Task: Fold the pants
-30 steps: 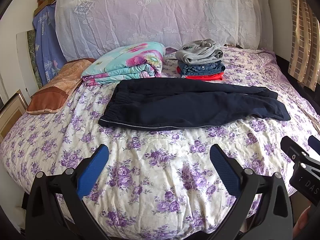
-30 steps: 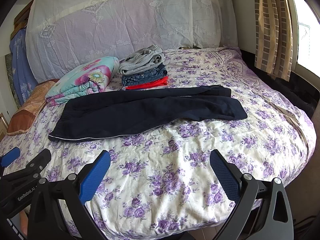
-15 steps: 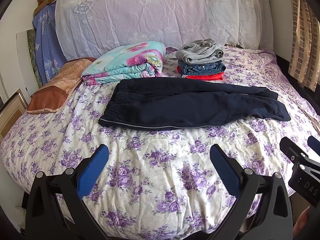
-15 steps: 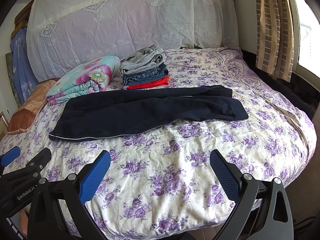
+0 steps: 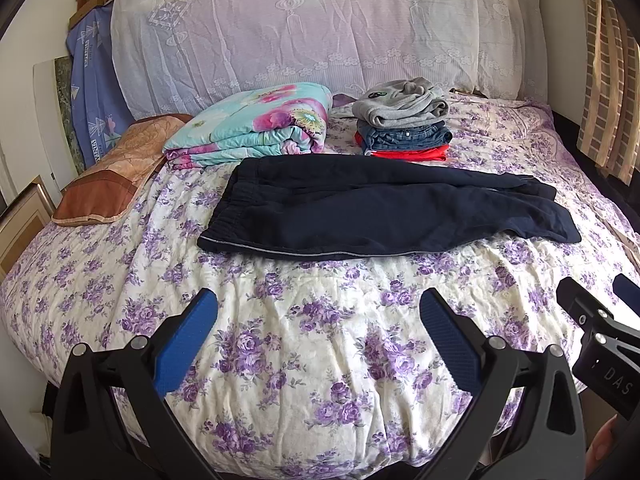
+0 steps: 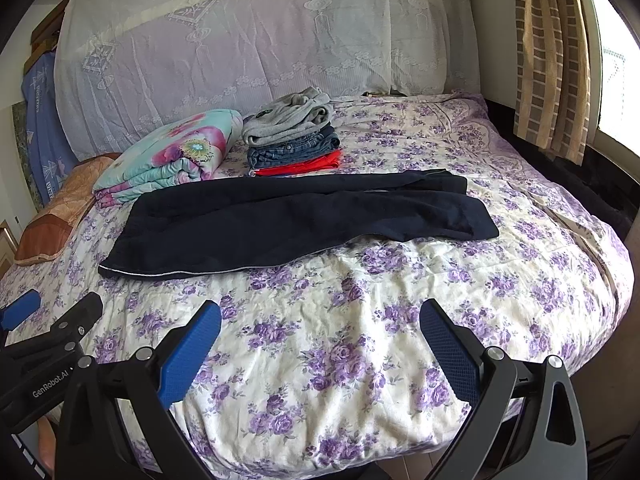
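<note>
Dark navy pants (image 5: 372, 212) (image 6: 296, 220) lie flat across the bed, folded lengthwise, waistband at the left and leg ends at the right. My left gripper (image 5: 318, 320) hovers open over the bed's near edge, well short of the pants. The right gripper (image 6: 320, 328) is also open above the near edge, with nothing between its blue pads. Each gripper shows at the edge of the other's view: the right gripper (image 5: 600, 304) and the left gripper (image 6: 56, 312).
A stack of folded clothes (image 5: 404, 124) (image 6: 294, 136), grey on denim on red, sits behind the pants. A folded floral quilt (image 5: 252, 124) (image 6: 172, 156) and a brown pillow (image 5: 108, 172) lie at the back left. A curtain (image 6: 552, 56) hangs at the right. The floral bedsheet (image 5: 320, 360) covers the bed.
Both views have crept slightly forward toward the bed; the pants have not moved and both grippers stay open.
</note>
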The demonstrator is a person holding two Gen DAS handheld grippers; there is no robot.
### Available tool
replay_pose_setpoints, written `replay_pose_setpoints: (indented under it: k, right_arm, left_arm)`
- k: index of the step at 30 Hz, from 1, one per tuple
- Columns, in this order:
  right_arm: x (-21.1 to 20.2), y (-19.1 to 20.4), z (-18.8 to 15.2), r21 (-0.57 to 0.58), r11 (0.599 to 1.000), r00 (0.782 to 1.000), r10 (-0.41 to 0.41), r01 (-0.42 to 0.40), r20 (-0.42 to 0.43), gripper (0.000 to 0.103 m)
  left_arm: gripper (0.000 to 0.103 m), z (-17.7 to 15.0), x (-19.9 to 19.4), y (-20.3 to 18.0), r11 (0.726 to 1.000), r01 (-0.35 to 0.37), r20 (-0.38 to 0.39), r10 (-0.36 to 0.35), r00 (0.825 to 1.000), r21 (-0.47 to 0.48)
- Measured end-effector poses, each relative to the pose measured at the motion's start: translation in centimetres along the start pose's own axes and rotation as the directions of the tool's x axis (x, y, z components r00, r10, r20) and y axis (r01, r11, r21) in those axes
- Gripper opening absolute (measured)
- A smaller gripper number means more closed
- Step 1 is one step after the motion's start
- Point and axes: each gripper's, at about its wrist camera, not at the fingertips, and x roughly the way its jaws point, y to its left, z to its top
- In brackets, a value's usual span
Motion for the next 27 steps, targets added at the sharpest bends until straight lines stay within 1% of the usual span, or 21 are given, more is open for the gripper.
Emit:
replay_pose_setpoints:
  k: [20,27]
  right_arm:
    - [0.07,-0.09,0.19,-0.002,1.000,1.000,-0.001,0.001,-0.002,0.100]
    - [0.22,0.43,-0.19,-0.005,1.000,1.000,0.000,0.000,-0.004,0.100]
  left_arm:
    - [0.098,0.01,0.00,0.07,1.000,0.001,-0.002,-0.001,1.000,-0.001]
    - [0.098,-0.04,0.01,0.02,1.000,0.002,-0.002,-0.002,1.000,-0.003]
